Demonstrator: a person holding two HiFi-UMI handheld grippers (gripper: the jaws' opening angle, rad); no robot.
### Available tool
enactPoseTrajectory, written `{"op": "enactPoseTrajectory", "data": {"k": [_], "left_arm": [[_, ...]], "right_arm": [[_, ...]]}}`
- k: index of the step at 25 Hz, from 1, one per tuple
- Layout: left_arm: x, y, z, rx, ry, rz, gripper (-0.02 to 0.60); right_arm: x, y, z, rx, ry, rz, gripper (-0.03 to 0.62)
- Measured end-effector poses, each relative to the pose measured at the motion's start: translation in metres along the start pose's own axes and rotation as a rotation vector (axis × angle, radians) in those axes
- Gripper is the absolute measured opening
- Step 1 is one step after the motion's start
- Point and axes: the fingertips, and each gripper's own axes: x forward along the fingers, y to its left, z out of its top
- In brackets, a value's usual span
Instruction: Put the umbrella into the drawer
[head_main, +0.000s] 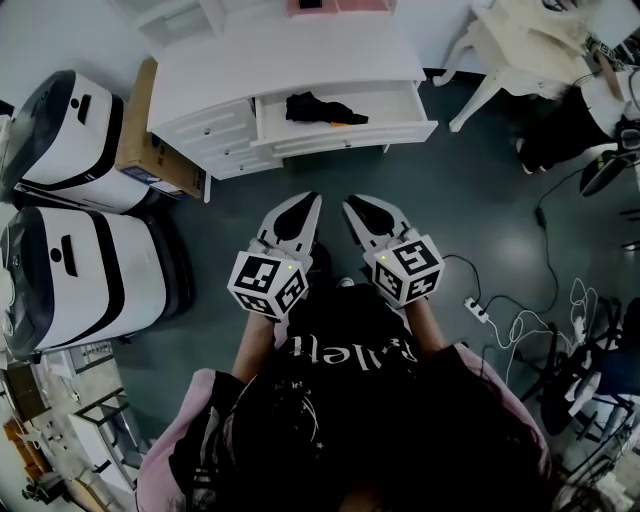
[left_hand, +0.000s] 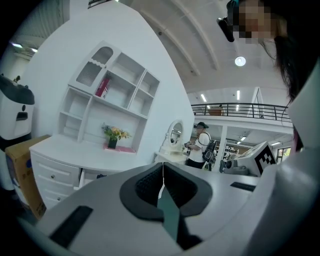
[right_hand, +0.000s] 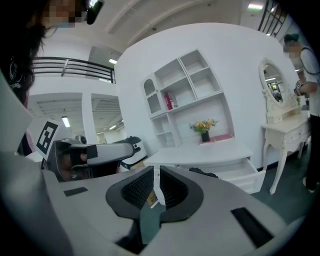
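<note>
Both claws, left gripper (head_main: 313, 201) and right gripper (head_main: 352, 206), hang clenched and empty before the dresser (head_main: 290, 60). Its open drawer (head_main: 345, 135) holds our black umbrella (head_main: 320, 108), whose handle we cannot discern

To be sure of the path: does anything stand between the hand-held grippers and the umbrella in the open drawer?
Nothing visible does. The umbrella lies inside the open drawer, and only bare dark floor separates the drawer from the left hand-held gripper and the right hand-held gripper, both shut and empty.
</note>
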Motion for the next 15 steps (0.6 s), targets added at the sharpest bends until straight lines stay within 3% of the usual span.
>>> {"op": "enactPoseTrajectory", "data": {"k": [15], "left_arm": [[-0.064, -0.037, -0.018, 0.007, -0.034, 0.022, 0.017]], "right_arm": [[-0.049, 0.048, -0.024, -0.073, 0.011, 0.0, 0.06]]}}
